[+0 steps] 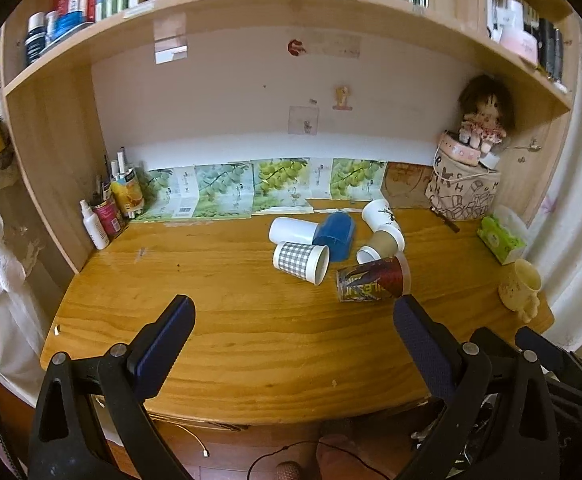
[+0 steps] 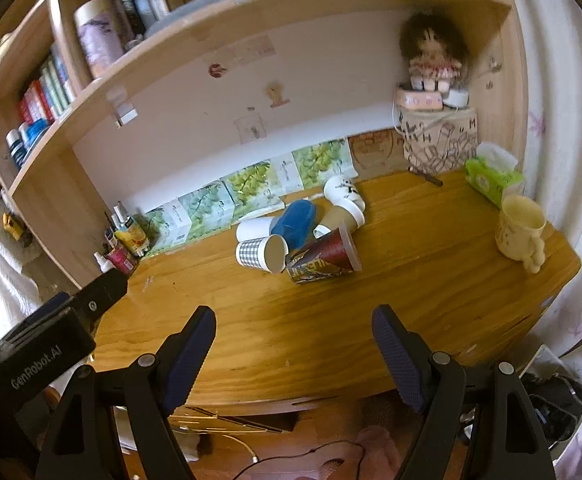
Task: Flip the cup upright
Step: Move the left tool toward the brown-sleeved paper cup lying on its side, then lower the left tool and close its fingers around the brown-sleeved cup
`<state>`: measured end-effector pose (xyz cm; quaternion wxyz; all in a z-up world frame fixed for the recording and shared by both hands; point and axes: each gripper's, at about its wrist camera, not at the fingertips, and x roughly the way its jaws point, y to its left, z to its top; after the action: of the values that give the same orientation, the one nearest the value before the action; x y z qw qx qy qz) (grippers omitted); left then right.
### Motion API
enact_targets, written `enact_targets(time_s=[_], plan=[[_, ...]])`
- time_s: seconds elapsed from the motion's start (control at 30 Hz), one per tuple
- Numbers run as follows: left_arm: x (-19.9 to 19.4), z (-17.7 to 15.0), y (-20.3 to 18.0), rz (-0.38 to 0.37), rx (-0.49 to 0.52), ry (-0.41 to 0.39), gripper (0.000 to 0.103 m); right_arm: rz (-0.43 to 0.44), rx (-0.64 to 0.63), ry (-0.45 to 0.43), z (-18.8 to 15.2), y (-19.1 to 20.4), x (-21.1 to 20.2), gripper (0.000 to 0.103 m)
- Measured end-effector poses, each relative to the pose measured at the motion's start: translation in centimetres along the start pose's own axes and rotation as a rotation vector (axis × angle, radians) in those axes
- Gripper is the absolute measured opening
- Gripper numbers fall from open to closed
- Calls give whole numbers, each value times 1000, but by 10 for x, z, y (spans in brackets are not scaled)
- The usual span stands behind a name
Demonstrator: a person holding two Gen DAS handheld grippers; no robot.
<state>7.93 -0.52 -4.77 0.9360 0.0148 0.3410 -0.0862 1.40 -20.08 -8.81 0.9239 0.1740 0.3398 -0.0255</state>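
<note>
Wooden desk (image 1: 251,340) stretches ahead of me, and nothing is in hand yet: the left hand-held gripper (image 1: 293,312) hangs over the bare near edge with its dark-padded fingers spread wide, empty. I judge the step to be the approach to one tipped cup.

Going left to right through the cluster at mid-desk: a plain white paper cup (image 1: 291,230) on its side, a grey-checked white paper cup (image 1: 301,262) lying just in front of it with its mouth facing right, a blue plastic cup (image 1: 337,234) tipped against them, then a brown-sleeved paper cup (image 1: 387,240) and a white cup with a dark sprig print (image 1: 379,210) behind it, and nearest me a red-and-silver printed paper cup (image 1: 371,280) on its side. A cream ceramic mug (image 2: 521,228) stands upright, well apart at the far right.

The right hand-held gripper (image 2: 293,322) is likewise spread and empty, short of the pile, with the printed cup ahead and slightly right of its centre line.

To do this well, I would take the printed cup first, since it lies free at the front; straddle its wall near the middle, close gently so the paper does not crush, lift clear of its neighbours, then rotate and set it base down on open wood.
</note>
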Motion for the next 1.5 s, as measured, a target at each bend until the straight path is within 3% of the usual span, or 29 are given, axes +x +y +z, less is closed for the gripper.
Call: enact_targets(time_s=[0.43, 0.73, 1.17, 1.5], plan=[[82, 49, -37, 33, 16, 89, 100, 38, 98, 146, 63, -51, 87, 81], [139, 77, -65, 12, 59, 183, 100, 45, 184, 224, 101, -91, 145, 81], [214, 104, -109, -42, 175, 355, 100, 109, 421, 366, 135, -151, 219, 81], [268, 107, -137, -84, 246, 486, 100, 117, 519, 449, 148, -184, 267, 81]])
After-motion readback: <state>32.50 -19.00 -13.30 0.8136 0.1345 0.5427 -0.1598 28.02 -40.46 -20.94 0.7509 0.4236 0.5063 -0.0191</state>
